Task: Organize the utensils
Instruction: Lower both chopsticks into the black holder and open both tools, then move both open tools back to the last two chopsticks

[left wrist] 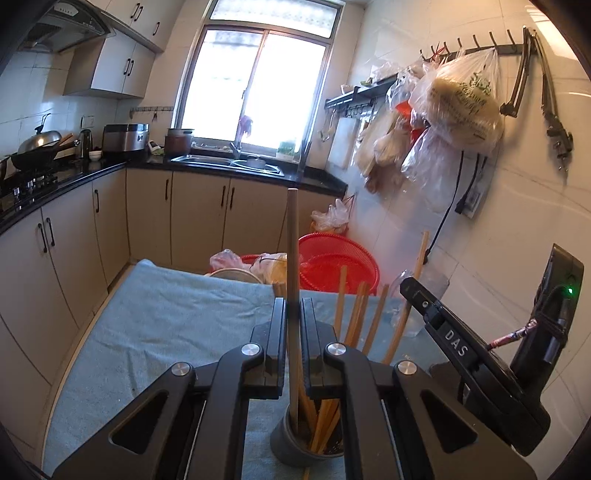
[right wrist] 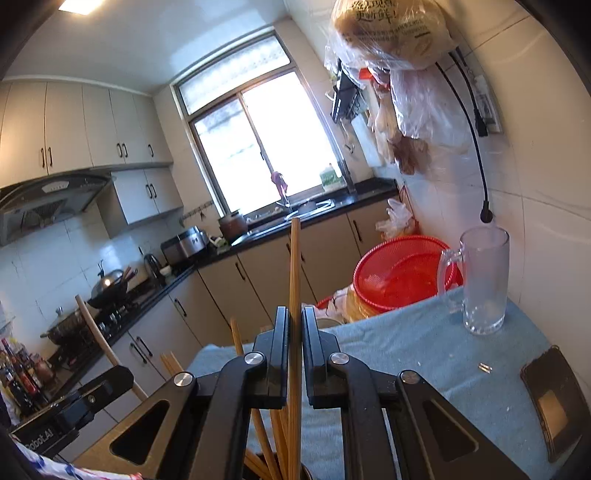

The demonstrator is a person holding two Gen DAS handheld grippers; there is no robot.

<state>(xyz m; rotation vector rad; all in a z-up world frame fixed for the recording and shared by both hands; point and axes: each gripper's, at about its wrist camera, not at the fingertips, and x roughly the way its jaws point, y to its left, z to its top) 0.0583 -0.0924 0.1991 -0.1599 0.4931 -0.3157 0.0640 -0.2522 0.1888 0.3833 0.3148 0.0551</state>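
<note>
Each tool, left (left wrist: 293, 310) and right (right wrist: 295, 319), clamps an upright chopstick (left wrist: 293, 243) above the holder (left wrist: 291, 443).

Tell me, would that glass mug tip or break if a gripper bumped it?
The mug looks tall and narrow, so a knock near its rim could probably tip it. It seems empty, likely light. It stands on a soft cloth, which may cushion a fall, though glass can still crack.

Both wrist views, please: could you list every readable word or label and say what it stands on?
"DAS": right gripper body, in the left view.
"Robot.AI", first letter cut off: left gripper body, in the right view.
Chinese print on the hanging bag: too blurred to read.
Green print on that bag: unreadable.
</note>
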